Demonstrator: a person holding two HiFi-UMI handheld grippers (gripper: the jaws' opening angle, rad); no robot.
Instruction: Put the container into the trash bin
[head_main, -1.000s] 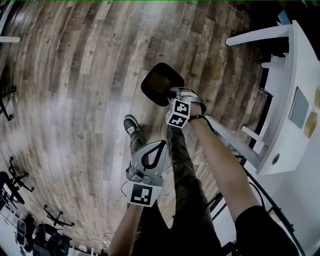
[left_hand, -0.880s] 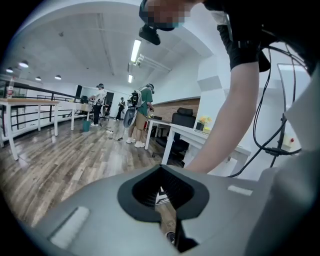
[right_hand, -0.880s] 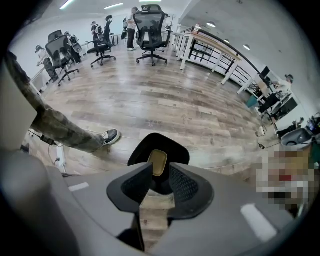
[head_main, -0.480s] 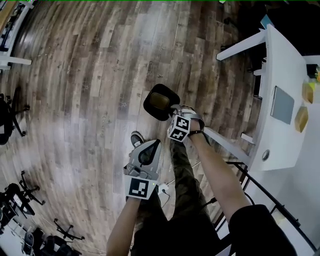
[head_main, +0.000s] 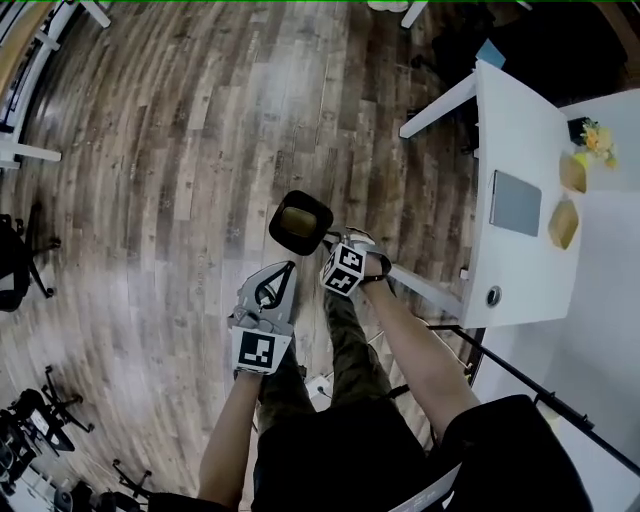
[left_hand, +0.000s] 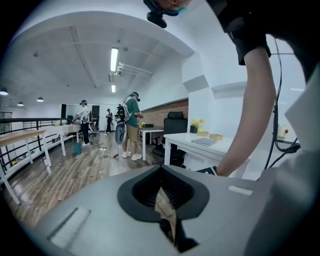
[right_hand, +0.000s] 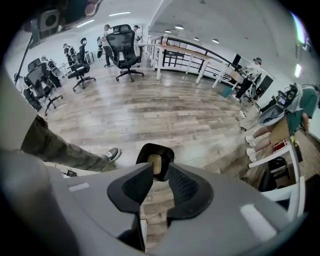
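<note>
The black trash bin stands on the wood floor, and the tan container lies inside it. In the right gripper view the bin and the container show far below, through the gap in the jaws. My right gripper hangs above the bin's right edge and points steeply down. Its jaws are apart and closing, with nothing between them. My left gripper sits lower left of the bin, with its tips touching. In its own view the left gripper holds nothing and points out across the room.
A white desk stands to the right with a grey tablet, two tan boxes and a flower. My own leg and shoe are beside the bin. Office chairs and several people are farther off.
Both grippers have risen away from the bin, which now looks smaller and farther below. The container has stayed in the bin. More of the desk has come into view.
</note>
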